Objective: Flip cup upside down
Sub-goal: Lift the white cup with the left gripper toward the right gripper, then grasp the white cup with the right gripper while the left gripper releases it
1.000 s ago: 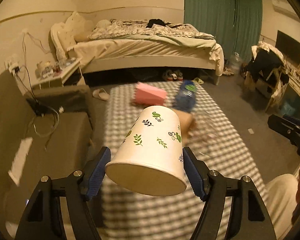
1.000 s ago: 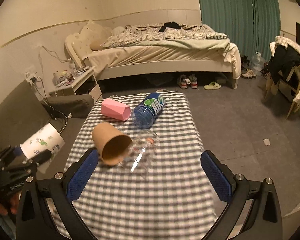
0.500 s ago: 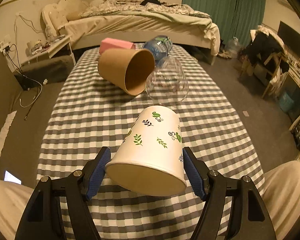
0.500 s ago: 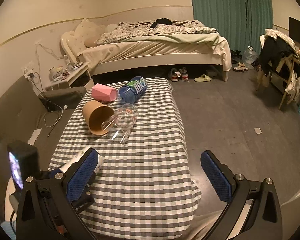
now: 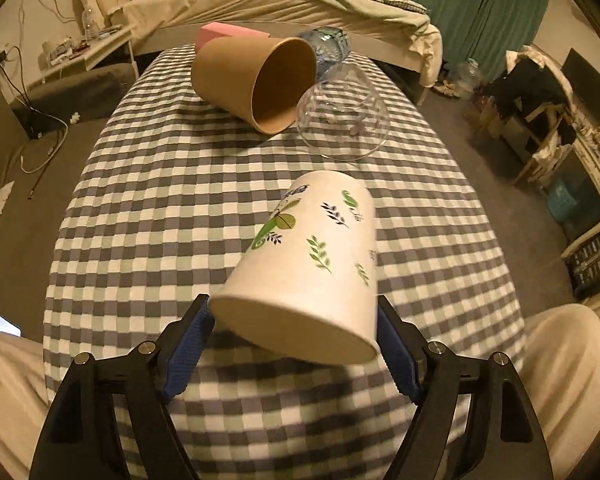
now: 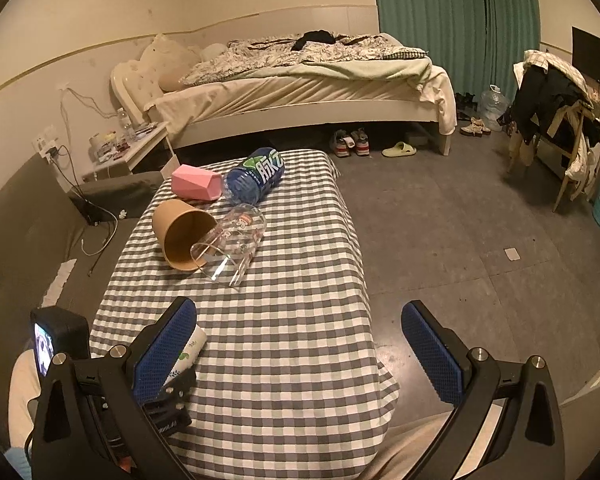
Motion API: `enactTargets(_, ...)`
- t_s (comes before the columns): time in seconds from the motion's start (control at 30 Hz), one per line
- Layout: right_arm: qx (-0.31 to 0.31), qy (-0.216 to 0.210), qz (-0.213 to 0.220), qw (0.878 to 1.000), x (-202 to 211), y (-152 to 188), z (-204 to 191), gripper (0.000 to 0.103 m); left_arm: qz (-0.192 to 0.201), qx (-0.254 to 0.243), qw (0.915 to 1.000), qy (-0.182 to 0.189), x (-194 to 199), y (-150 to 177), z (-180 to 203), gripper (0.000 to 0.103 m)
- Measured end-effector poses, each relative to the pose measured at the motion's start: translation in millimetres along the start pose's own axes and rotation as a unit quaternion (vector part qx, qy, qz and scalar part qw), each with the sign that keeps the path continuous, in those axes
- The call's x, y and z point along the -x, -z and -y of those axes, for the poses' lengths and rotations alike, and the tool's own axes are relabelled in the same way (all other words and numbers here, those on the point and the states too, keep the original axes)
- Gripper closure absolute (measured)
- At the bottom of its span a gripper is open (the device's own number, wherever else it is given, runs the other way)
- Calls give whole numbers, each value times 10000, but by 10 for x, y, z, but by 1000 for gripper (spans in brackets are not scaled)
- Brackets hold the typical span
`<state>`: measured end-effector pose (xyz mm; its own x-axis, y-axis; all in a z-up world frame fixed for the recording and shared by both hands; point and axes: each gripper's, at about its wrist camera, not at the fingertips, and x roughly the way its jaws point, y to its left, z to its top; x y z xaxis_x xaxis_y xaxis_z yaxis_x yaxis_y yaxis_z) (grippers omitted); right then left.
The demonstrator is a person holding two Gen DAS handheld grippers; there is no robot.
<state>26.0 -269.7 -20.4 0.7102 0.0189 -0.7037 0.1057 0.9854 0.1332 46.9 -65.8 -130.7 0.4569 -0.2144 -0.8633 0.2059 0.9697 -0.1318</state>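
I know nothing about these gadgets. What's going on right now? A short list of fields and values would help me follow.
setting: table with checked cloth in a bedroom
left gripper: shut on the white leaf-print cup
held cup: tilted, wide rim toward the camera, over the near part of the cloth
right gripper: open, holding nothing
lying on the cloth: brown paper cup, clear glass, blue water bottle, pink box
flip: not finished, cup not yet set down

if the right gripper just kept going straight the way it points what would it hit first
Probably the checkered tablecloth: the open right gripper points over bare cloth, right of the clear glass. Depth is uncertain.
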Motion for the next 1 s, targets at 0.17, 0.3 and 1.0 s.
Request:
enactTargets(0.17, -102, -44, -58, 9999, 64, -65, -33, 0, 282, -93, 9995, 142, 375, 32, -32, 12)
enactTargets(0.3, -234, -58, -377, 9990, 64, -198, -112, 0, 690, -124, 9974, 152, 737, 21, -158, 11)
enactTargets(1.0, -159, 53, -3853, 9227, -1863, -64, -1092, 0, 605, 179, 9950, -775, 391, -255, -1428, 11)
